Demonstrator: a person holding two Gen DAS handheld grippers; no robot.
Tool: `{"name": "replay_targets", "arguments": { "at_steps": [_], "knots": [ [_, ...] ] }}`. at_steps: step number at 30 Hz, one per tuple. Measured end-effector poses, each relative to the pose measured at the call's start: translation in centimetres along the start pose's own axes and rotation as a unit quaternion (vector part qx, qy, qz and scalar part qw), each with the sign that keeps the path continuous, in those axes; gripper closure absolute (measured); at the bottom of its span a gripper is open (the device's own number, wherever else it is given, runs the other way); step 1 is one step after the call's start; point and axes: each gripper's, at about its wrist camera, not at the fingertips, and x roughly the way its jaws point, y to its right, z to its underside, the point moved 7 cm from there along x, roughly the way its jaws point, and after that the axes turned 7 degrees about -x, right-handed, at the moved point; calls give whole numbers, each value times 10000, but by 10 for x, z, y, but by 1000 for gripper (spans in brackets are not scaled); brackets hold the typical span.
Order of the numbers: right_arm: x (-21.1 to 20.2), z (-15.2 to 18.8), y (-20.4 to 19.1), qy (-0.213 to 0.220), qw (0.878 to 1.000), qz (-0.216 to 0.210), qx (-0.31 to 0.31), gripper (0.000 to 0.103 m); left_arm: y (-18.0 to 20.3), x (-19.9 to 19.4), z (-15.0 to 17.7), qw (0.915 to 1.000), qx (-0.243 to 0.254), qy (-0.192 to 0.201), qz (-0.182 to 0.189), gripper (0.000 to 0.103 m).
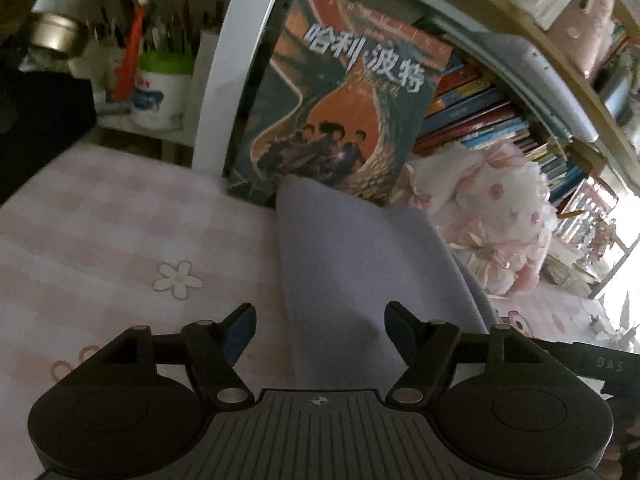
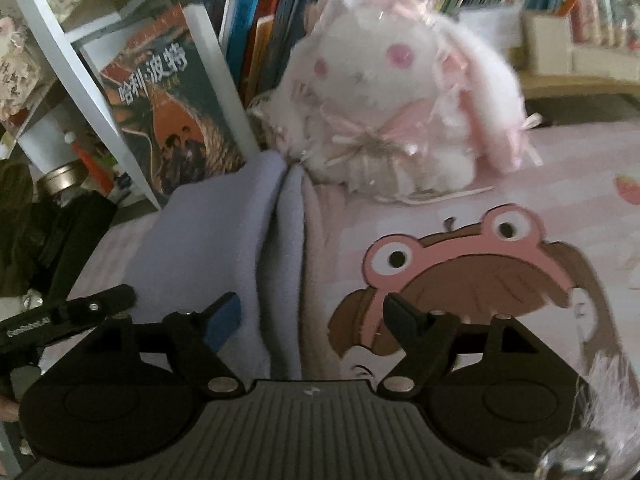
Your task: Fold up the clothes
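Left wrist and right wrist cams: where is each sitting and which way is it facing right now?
Left wrist: low over the bed, facing the bookshelf; lavender cloth runs ahead between the open left gripper fingers.
Right wrist: also low, facing the plush rabbit; open right gripper straddles the cloth's edge and the frog print.
Shared: cloth, rabbit, Harry Potter book, pink bedsheet.

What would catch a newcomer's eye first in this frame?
Probably the fluffy white-and-pink plush bunny sitting on the pink bedsheet against the bookshelf, with an orange-covered book propped upright beside it. Next, the folded lavender garment lying on the sheet in front of both open tongs, left tongs and right tongs, beside a printed cartoon frog-hat character.
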Motion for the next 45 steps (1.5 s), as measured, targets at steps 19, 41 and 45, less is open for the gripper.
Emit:
{"name": "replay_targets", "arguments": {
  "at_steps": [19, 41, 45],
  "knots": [
    [-61, 63, -24, 353, 9931, 830, -744, 16, 13, -54, 60, 9930, 983, 351, -552, 20],
    [-86, 99, -59, 467, 9880, 1044, -1040, 4, 11, -89, 86, 9897, 1120, 591, -671, 7],
    [-90, 102, -62, 467, 9881, 1080, -990, 3, 12, -93, 89, 9893, 1151, 580, -685, 7]
  ]
}}
